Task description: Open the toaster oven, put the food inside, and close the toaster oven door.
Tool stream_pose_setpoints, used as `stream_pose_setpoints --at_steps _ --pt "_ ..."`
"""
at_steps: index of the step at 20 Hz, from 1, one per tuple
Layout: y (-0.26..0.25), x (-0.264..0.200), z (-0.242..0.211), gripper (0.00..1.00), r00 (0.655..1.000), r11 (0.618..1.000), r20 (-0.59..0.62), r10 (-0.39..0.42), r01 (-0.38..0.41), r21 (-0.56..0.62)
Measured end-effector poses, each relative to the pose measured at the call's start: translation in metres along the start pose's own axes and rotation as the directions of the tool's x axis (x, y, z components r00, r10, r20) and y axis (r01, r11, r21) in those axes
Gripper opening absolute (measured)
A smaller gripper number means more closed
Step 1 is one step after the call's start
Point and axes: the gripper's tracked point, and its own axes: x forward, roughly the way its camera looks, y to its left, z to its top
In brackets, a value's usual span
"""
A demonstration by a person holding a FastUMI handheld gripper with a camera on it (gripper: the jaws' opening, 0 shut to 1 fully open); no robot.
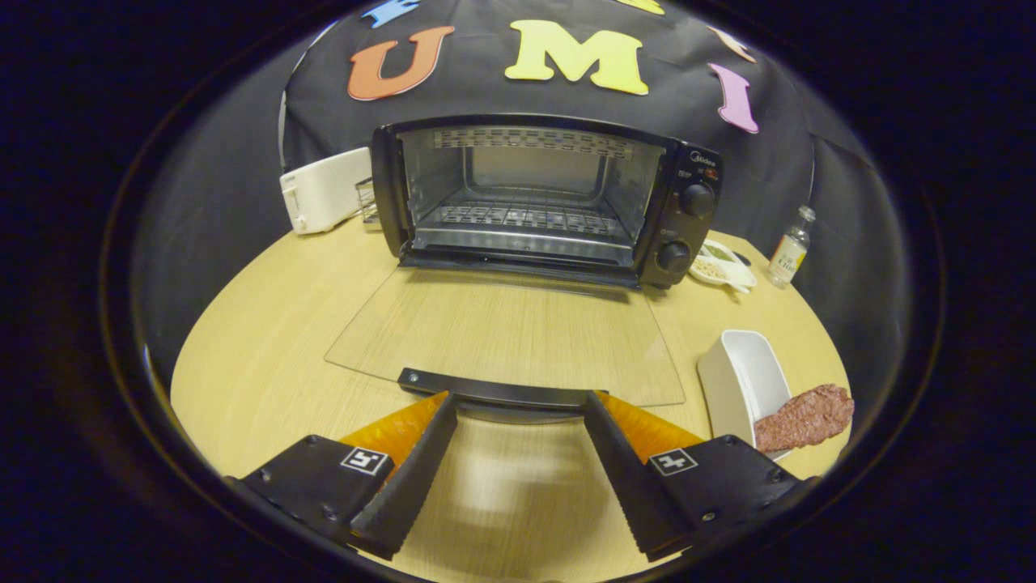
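The gripper [518, 397] sits low and level, jaws spread apart at the lowered toaster oven door [502, 336] handle.

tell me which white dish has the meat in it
The deep white dish just right of the open jaws holds the slab of meat. The small dish beside the toaster oven knobs holds something pale.

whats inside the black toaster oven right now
Inside the open black toaster oven sits only a bare metal wire rack; no food on it. The space under the rack is hidden. The gripper is open, fingertips at the glass door's black handle.
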Motion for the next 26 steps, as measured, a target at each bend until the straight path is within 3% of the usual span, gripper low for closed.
stream_pose_setpoints --at_steps 6,10,13,16,18,22,23,26 --pt "-0.015 -0.030 0.013 1.00 0.996 0.995 0.018 0.089 -0.089 -0.034" --pt "-0.080 -0.080 0.039 1.00 0.993 0.998 0.100 0.055 -0.053 -0.027" --pt "-0.151 -0.118 0.052 1.00 0.989 1.000 0.151 -0.014 0.017 -0.023" --pt "-0.225 -0.142 0.053 1.00 0.984 0.996 0.156 -0.086 0.086 0.005" --pt "-0.258 -0.144 0.045 1.00 0.989 0.996 0.124 -0.084 0.081 0.030" --pt "-0.284 -0.125 0.014 0.99 0.998 0.991 0.026 0.048 -0.051 0.125" --pt "-0.282 -0.117 0.005 0.93 0.995 0.983 -0.009 0.104 -0.101 0.155" --pt "-0.270 -0.095 -0.012 0.89 0.960 0.945 -0.085 0.266 -0.243 0.218"
